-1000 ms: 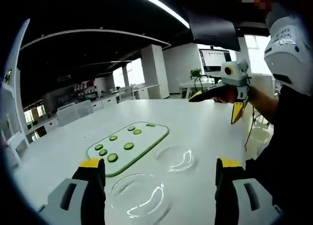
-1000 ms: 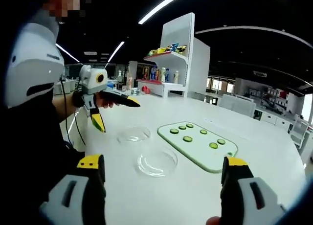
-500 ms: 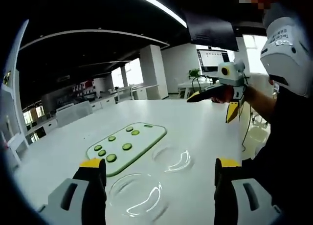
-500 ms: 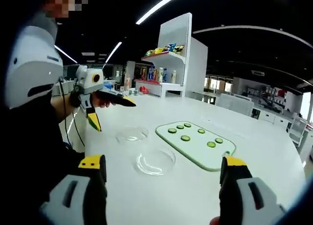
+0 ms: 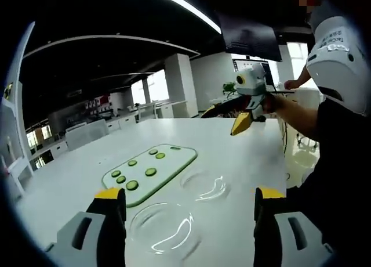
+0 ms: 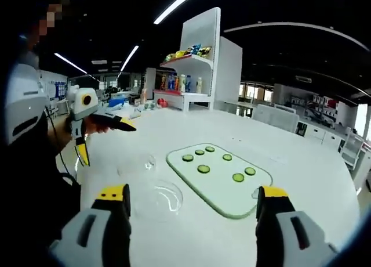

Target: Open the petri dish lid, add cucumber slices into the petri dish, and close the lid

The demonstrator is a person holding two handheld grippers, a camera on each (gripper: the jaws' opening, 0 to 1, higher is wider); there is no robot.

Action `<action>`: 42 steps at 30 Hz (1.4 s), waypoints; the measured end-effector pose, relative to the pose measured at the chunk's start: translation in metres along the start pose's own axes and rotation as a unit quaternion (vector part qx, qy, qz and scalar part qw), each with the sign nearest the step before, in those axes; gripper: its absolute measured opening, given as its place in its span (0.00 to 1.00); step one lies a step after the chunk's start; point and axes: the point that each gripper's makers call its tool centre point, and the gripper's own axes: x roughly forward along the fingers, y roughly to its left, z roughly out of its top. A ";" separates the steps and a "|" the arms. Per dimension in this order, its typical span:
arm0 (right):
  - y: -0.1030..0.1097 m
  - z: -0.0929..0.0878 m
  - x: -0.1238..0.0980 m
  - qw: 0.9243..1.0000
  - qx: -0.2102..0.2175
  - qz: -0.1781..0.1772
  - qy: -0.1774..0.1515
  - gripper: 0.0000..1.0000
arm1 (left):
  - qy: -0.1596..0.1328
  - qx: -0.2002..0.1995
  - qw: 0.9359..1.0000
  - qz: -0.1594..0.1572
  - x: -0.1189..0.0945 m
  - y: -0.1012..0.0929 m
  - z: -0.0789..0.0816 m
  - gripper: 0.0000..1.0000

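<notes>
Closest in the left gripper view is the left gripper [image 5: 184,204], its yellow-tipped jaws spread wide with nothing between them, hanging over the white tabletop [image 5: 243,157]. Right past the tips sits a clear round petri dish half [image 5: 163,227], and a bit further out, just beside it but not touching, a second clear round dish half [image 5: 205,185]; honestly can't tell which one is the lid. To their left lies the pale green rounded cutting board [image 5: 168,165] with six green cucumber slices [image 5: 151,172] spread across it. Further back, the right gripper [image 5: 223,117] is held up in the air above the table in a person's hand, jaws parted and empty. Same deal in the right gripper view: right gripper [image 6: 191,201] wide open and empty, near dish half [image 6: 156,196] just ahead, cutting board [image 6: 223,183] beside it with the slices [image 6: 203,169] on top, other dish half [image 6: 137,163] beyond, and the left gripper [image 6: 105,139] raised off to the side.
</notes>
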 end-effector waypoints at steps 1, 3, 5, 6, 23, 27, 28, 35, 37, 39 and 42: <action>-0.011 0.000 0.008 1.000 0.000 -0.006 0.011 0.85 | 0.001 0.002 1.000 0.001 -0.001 0.001 -0.001 0.92; -0.026 0.004 0.020 1.000 0.002 -0.008 0.018 0.83 | 0.001 0.004 1.000 0.003 -0.002 0.002 -0.001 0.92; -0.039 0.002 0.031 0.999 0.015 -0.012 0.035 0.79 | -0.002 0.000 1.000 0.002 -0.003 0.003 -0.001 0.92; -0.047 0.003 0.038 0.999 0.018 -0.014 0.040 0.76 | -0.002 -0.002 1.000 0.001 -0.003 0.003 -0.001 0.92; -0.129 -0.042 0.173 0.981 0.074 -0.047 0.175 0.59 | -0.004 -0.006 1.000 0.002 -0.008 0.010 -0.009 0.90; -0.141 -0.050 0.188 0.976 0.087 -0.060 0.192 0.53 | -0.014 -0.016 1.000 -0.017 -0.011 0.007 -0.009 0.92; -0.144 -0.053 0.190 0.974 0.090 -0.065 0.198 0.50 | -0.014 -0.015 1.000 -0.017 -0.011 0.007 -0.009 0.92; -0.149 -0.062 0.194 0.969 0.100 -0.082 0.212 0.39 | -0.016 -0.011 1.000 -0.016 -0.014 0.011 -0.012 0.92; -0.149 -0.065 0.194 0.968 0.093 -0.084 0.219 0.38 | -0.013 -0.009 1.000 -0.014 -0.014 0.013 -0.014 0.91; -0.151 -0.065 0.193 0.968 0.090 -0.090 0.219 0.35 | -0.011 -0.008 1.000 -0.013 -0.014 0.014 -0.016 0.91; -0.154 -0.065 0.193 0.967 0.097 -0.093 0.216 0.28 | -0.012 -0.010 1.000 -0.015 -0.015 0.014 -0.017 0.91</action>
